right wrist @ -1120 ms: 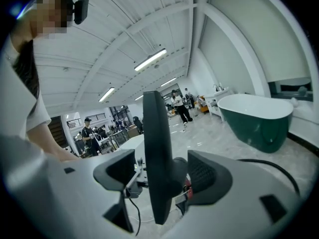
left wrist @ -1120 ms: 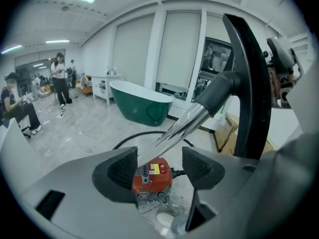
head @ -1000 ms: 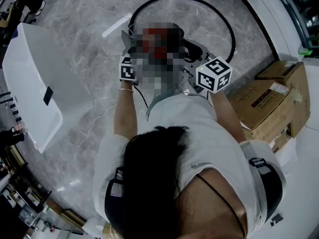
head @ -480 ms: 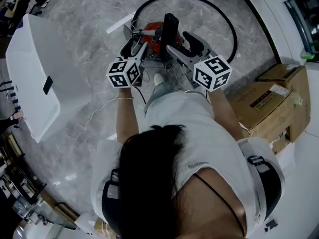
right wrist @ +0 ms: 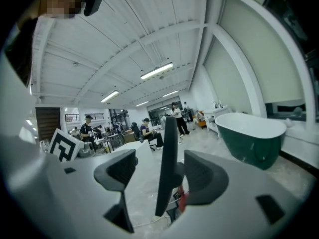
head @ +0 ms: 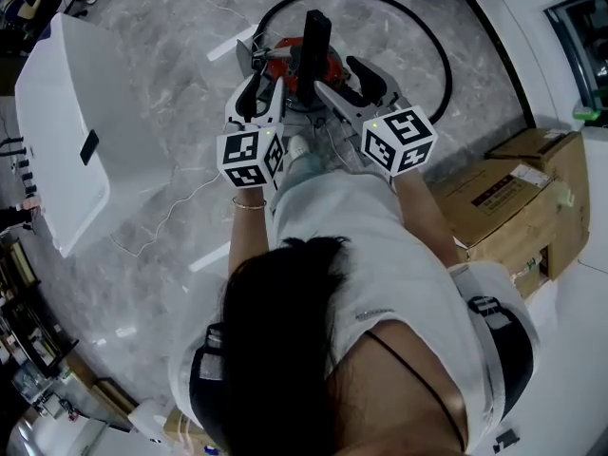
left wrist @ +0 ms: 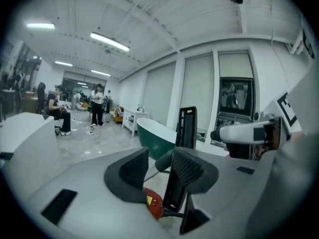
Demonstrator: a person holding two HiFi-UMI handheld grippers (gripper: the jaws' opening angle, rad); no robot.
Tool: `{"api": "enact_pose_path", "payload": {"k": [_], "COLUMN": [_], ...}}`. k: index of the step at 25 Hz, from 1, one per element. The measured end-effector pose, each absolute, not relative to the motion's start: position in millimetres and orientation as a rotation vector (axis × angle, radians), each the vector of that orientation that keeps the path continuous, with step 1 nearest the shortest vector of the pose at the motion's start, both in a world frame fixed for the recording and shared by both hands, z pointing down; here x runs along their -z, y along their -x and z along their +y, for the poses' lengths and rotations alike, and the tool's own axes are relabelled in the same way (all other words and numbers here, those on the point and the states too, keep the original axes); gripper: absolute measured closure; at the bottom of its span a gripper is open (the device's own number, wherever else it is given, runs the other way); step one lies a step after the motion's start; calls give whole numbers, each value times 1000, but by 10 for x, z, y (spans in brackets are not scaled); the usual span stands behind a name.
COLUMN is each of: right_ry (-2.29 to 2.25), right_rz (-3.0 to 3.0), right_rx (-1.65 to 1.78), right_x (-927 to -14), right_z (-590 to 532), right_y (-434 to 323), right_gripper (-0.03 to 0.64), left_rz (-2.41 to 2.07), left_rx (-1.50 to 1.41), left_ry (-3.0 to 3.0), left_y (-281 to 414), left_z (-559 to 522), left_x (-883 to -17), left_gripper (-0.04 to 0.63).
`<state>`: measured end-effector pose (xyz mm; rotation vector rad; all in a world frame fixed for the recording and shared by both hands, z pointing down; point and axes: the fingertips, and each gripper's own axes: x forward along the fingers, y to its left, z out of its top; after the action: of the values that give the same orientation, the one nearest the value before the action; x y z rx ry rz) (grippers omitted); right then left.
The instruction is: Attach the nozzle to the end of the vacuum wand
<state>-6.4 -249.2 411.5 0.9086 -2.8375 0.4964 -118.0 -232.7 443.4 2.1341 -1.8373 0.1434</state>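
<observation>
We see the person from above, bent over the marble floor, with one pair of tongs in each hand. The left tongs and the right tongs point away from the body, side by side, toward a red vacuum body that lies on the floor inside the loop of a black hose. A black flat piece stands upright just at the vacuum body, between the two tongs. We cannot tell if it is the nozzle or the wand, nor what carries it.

In the left gripper view the left tongs have just been closing, but the jaws are apart with nothing between them. The black flat piece rises behind the right-hand jaw. In the right gripper view the jaws of the right tongs are apart also. The black flat piece shows in the gap between them, nearer to the right-hand pad, with bare floor showing beside the other pad. A white bathtub is at the left and cardboard boxes are at the right.
</observation>
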Motion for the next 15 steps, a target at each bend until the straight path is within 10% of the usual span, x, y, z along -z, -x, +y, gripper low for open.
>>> {"api": "enact_pose_path", "payload": {"k": [15], "right_ry": [-890], "right_rz": [-2839], "right_rx": [-509], "right_x": [-4037], "right_z": [-2201], "right_y": [-56], "right_gripper": [436], "left_rz": [-1880], "left_rx": [-144], "left_ry": [-2136], "left_y": [627], "left_z": [-2023], "left_x": [-4159], "left_gripper": [488]}}
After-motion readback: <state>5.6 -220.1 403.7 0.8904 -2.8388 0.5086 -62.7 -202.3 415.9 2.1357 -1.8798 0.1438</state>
